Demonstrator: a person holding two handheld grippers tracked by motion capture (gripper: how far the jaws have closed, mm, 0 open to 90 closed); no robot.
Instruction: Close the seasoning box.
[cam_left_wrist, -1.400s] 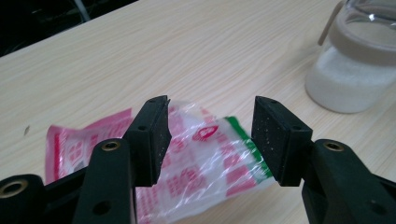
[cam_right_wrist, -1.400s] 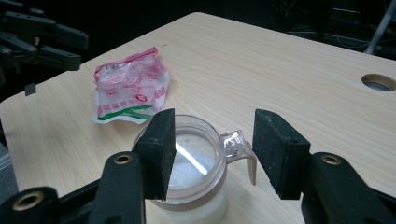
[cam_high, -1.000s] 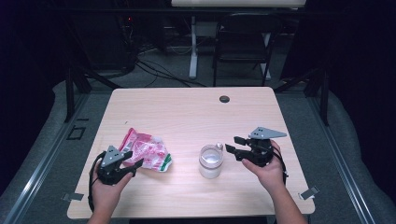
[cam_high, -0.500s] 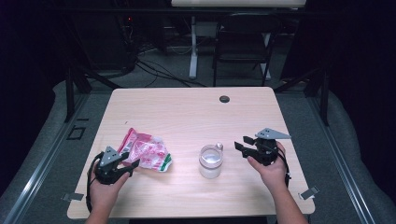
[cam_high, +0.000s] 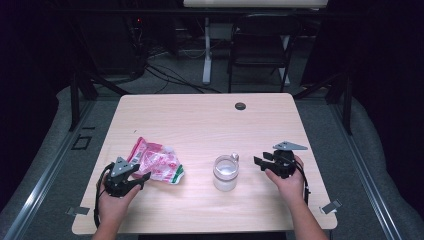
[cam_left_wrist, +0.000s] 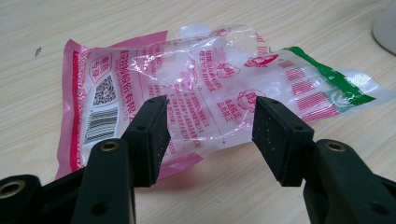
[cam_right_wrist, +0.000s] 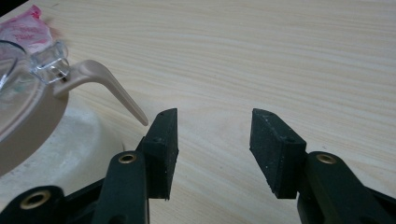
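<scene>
Light wood table (cam_high: 200, 125), person's forearms come in from the near edge, one gripper in each hand.

Far left: left gripper (cam_high: 131, 180) in the left hand (cam_high: 114, 200), near the front-left part of the table, grey plate on top, cable looping beside the wrist. Jaws spread apart, nothing between them. In the left gripper view the left gripper (cam_left_wrist: 209, 135) points at the plastic bag (cam_left_wrist: 205, 88); the bag's near edge lies just ahead of and partly under the gap between the jaws, and I can't tell whether the pads touch it.

Plastic bag (cam_high: 155, 161): pink and clear, crumpled, red print, barcode and QR code at one end, green strip at the other end. Lies flat on the table, just right of the left gripper, left of centre.

Middle: clear jar (cam_high: 225, 172) with a beige lid and a small flip latch, upright, well apart from the bag. In the right gripper view the jar (cam_right_wrist: 28, 112) sits at the left edge, its beige latch lever (cam_right_wrist: 112, 91) sticking out toward the left jaw, close but not touching.

Right: right gripper (cam_high: 261, 163) in the right hand (cam_high: 286, 180), just right of the jar, pointing at it. Right gripper (cam_right_wrist: 214, 140) has jaws wide apart, empty, bare wood between them.

Far edge of table: small dark round disc (cam_high: 240, 106).
</scene>
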